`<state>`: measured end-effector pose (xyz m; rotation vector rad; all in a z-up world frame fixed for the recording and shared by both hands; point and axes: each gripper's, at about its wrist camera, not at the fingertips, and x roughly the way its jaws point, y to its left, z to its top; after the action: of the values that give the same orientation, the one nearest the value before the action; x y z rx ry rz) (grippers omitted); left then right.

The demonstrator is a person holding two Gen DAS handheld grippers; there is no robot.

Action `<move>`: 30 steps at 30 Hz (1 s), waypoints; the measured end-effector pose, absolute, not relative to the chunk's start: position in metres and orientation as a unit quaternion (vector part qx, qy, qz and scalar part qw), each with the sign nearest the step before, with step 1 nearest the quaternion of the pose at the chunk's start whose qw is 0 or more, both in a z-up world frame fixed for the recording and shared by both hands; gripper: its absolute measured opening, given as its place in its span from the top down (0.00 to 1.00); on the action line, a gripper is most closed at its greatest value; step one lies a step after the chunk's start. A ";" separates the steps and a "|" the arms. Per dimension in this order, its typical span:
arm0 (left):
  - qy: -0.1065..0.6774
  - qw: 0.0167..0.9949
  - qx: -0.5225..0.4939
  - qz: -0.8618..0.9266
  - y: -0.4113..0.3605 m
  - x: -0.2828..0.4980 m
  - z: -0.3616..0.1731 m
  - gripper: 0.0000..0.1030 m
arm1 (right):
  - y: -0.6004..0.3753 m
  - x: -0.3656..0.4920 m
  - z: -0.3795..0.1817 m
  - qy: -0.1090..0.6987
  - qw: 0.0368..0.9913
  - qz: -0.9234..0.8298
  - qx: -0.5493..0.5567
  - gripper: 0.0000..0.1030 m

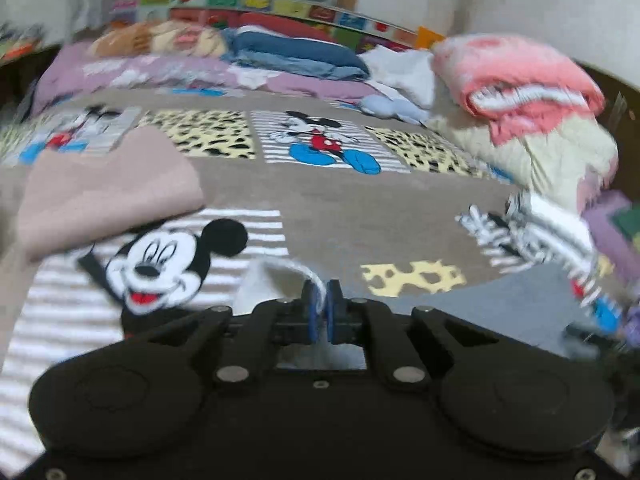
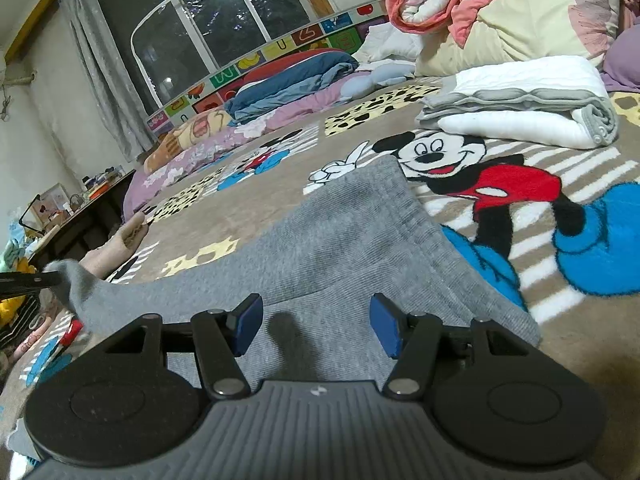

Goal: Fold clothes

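A grey knit garment (image 2: pixel 352 252) lies spread on the Mickey Mouse blanket (image 2: pixel 520 184). My right gripper (image 2: pixel 316 326) is open just above its near part, blue pads apart, holding nothing. My left gripper (image 1: pixel 321 312) is shut on an edge of the grey garment (image 1: pixel 276 276), which curls up pale between the blue pads; more of it lies at the right (image 1: pixel 500 304). In the right wrist view the left gripper's black tip (image 2: pixel 28 280) lifts the garment's far left corner (image 2: pixel 68 276) off the blanket.
A folded pink-beige garment (image 1: pixel 100 196) lies left on the blanket (image 1: pixel 340 208). A folded white and grey stack (image 2: pixel 520 100) sits at the right. Quilts (image 2: pixel 500 4), blue bedding (image 2: pixel 296 76) and pillows line the back, under a window (image 2: pixel 200 12).
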<state>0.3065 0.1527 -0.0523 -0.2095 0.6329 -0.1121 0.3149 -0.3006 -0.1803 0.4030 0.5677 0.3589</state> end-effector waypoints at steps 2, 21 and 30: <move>0.317 0.938 -0.129 -0.044 0.153 0.294 -0.039 0.98 | -0.300 0.314 -0.180 0.277 0.925 0.173 0.197 0.42; 0.325 0.945 -0.049 0.005 0.151 0.283 -0.096 0.90 | -0.297 0.316 -0.179 0.277 0.929 0.165 0.184 0.42; 0.384 0.923 0.004 0.006 0.116 0.320 -0.133 0.52 | -0.297 0.318 -0.179 0.277 0.929 0.165 0.181 0.42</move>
<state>0.3205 0.1157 -0.1326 0.0082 0.7878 0.0125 0.3179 -0.2971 -0.1794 0.3706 0.5665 0.3375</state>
